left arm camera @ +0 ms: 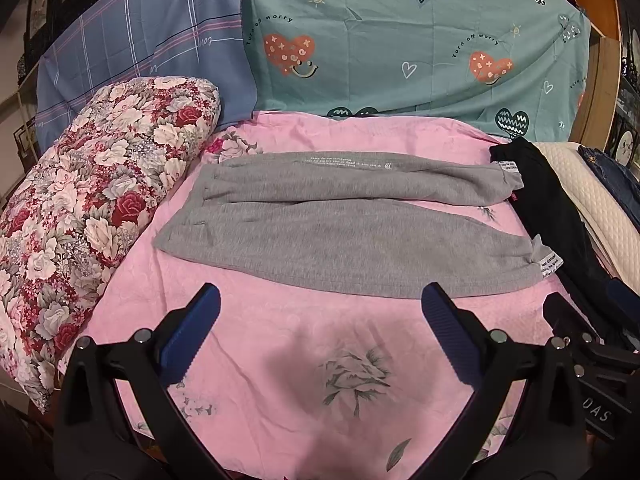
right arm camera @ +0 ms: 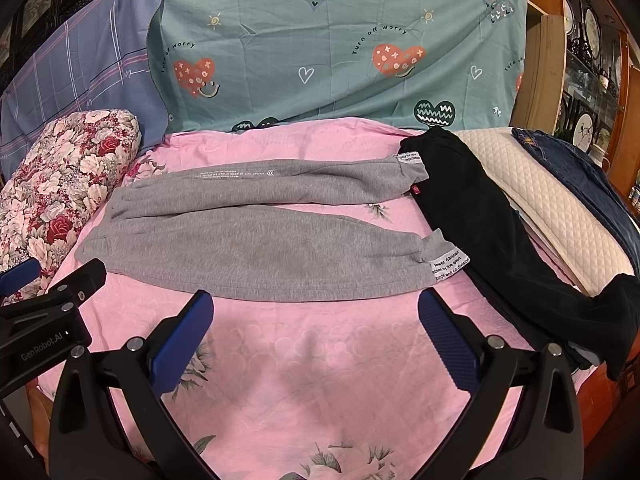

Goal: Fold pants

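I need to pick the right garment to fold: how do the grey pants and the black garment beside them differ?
The grey pants lie spread flat on the pink sheet, both legs side by side; the black garment lies bunched, trailing off the bed's edge. The grey cuffs carry white labels; the black shows only a small red tag. Both are untouched by either open hand-held gripper.

On the teal sheet (right arm camera: 340, 40) behind the bed you can read "Turn off worry" arched over each orange smiling heart. The white cuff label (right arm camera: 451, 265) on the near leg of the grey pants (right arm camera: 256, 248) reads roughly "lower dancer ... by the good ... and co division", though the first letters are cut off. The white line printed along the far leg is too small to read. In your right wrist view the left gripper (right arm camera: 44, 320) shows "GenRobot.AI"; in your left wrist view the right gripper (left arm camera: 592, 356) shows "DAS".
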The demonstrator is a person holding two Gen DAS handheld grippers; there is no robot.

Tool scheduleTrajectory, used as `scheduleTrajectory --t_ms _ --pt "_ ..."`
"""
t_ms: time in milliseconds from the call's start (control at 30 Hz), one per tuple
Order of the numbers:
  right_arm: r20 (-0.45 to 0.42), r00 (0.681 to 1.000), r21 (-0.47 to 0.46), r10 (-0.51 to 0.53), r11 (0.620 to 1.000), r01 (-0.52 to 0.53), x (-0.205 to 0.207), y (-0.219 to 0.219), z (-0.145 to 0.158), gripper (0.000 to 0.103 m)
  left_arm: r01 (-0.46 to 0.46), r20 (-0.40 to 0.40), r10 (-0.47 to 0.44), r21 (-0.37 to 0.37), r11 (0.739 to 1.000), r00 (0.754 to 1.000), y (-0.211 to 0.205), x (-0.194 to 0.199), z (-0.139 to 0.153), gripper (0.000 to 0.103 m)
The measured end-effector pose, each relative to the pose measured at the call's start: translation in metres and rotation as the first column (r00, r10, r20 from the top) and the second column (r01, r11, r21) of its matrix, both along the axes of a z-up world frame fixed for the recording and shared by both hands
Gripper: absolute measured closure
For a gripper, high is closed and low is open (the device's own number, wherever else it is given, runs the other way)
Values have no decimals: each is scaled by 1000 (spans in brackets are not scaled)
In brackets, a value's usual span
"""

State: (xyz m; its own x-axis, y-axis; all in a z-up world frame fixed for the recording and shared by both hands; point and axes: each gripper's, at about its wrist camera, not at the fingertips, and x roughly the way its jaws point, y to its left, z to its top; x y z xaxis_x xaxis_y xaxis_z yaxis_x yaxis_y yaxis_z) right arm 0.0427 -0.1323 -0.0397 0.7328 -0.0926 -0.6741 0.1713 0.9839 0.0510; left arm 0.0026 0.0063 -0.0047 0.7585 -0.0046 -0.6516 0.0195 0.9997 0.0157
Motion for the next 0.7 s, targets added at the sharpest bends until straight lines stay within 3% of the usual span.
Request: scheduleTrajectory --t_ms 700 --pt "2 1000 0 -2 1000 2 -1 3 -2 1 -2 -1 2 -3 1000 1000 3 0 -1 2"
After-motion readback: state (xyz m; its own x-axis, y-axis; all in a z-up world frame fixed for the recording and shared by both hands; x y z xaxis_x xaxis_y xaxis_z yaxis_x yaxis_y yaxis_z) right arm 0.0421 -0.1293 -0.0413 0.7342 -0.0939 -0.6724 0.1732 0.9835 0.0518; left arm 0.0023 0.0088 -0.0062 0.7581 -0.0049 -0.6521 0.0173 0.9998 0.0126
